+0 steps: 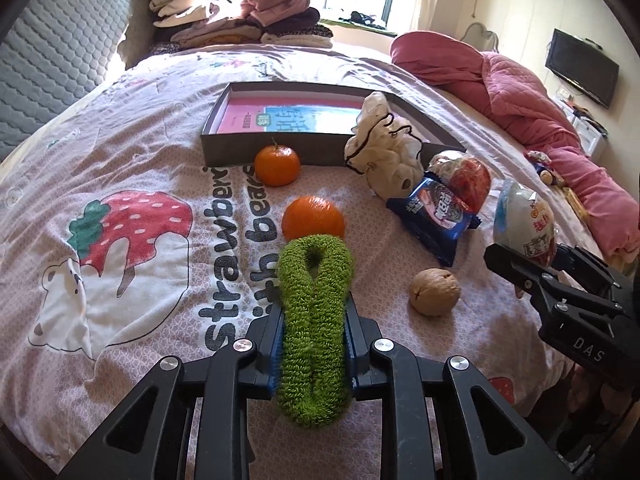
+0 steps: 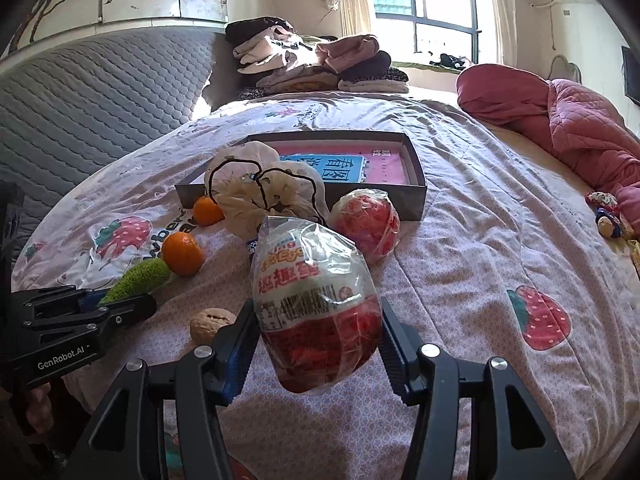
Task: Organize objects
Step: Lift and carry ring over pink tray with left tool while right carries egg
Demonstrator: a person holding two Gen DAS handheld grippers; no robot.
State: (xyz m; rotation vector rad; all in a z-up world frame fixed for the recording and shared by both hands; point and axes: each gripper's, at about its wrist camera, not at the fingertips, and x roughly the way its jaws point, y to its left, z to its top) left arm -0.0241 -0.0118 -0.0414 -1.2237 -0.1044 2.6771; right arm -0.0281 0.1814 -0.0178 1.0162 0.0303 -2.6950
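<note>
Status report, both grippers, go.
Left gripper shut on green knitted loop. Right gripper shut on wrapped toy egg. Box open ahead; oranges and cloth pouch lie in the path.

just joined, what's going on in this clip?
A person is tidying items on a bed with two handheld grippers. The left gripper is clamped on a green knitted loop; the right gripper holds a wrapped toy egg. Two oranges, a walnut and snack packs lie outside the open box.
</note>
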